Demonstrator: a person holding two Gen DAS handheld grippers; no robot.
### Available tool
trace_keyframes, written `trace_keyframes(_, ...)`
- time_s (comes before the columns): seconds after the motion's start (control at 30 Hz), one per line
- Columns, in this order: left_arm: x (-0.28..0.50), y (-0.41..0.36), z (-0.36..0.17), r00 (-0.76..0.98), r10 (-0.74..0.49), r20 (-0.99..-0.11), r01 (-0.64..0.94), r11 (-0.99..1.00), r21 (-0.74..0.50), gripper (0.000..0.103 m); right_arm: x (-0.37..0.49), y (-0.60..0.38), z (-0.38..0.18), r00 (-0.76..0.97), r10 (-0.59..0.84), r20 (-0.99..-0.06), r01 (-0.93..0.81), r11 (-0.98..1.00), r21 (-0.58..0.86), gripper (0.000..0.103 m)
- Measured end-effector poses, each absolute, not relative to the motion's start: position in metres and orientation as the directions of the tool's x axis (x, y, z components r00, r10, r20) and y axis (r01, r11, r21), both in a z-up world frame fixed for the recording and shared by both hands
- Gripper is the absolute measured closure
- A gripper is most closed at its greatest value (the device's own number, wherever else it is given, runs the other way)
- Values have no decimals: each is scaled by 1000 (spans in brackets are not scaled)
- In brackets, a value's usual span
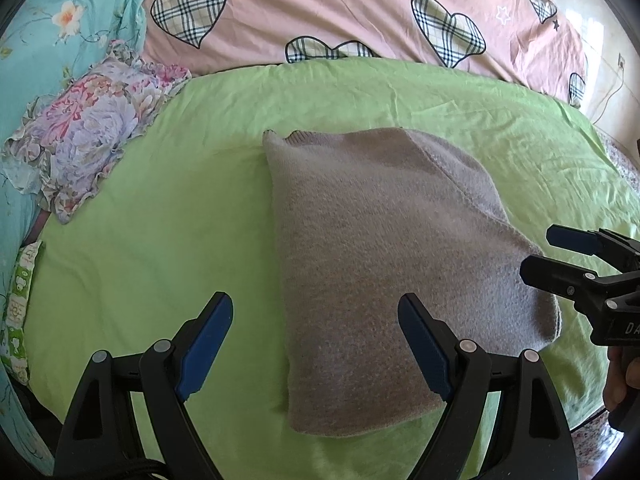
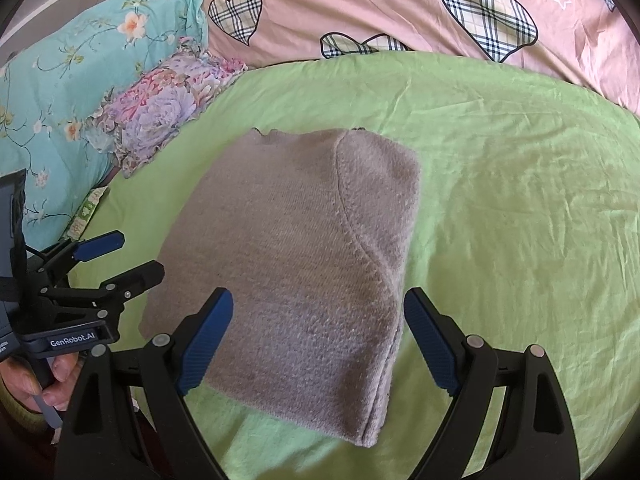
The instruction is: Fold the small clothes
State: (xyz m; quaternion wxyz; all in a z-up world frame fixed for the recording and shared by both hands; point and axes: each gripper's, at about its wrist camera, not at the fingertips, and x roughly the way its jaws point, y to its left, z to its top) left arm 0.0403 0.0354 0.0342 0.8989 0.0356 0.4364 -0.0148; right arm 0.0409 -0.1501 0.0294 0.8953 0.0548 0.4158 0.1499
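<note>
A grey knitted garment (image 1: 384, 264) lies folded into a compact rectangle on the green sheet (image 1: 160, 220); it also shows in the right wrist view (image 2: 296, 264). My left gripper (image 1: 316, 344) is open and empty, hovering over the garment's near left edge. My right gripper (image 2: 318, 340) is open and empty, hovering over the garment's near right part. The right gripper (image 1: 538, 252) shows at the garment's right edge in the left wrist view. The left gripper (image 2: 138, 254) shows at its left edge in the right wrist view.
A pink quilt with plaid hearts (image 1: 360, 12) lies at the back. A teal floral pillow (image 2: 80, 72) and a purple floral ruffled cushion (image 1: 88, 128) lie at the left. A green patterned pack (image 1: 20, 300) sits at the left edge. Green sheet surrounds the garment.
</note>
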Motion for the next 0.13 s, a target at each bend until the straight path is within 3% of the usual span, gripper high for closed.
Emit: trace_keyframes(0.13, 40, 32, 33, 619, 4, -786, 66, 996, 57, 18, 43, -151, 27, 602, 328, -728, -221, 945, 242, 15)
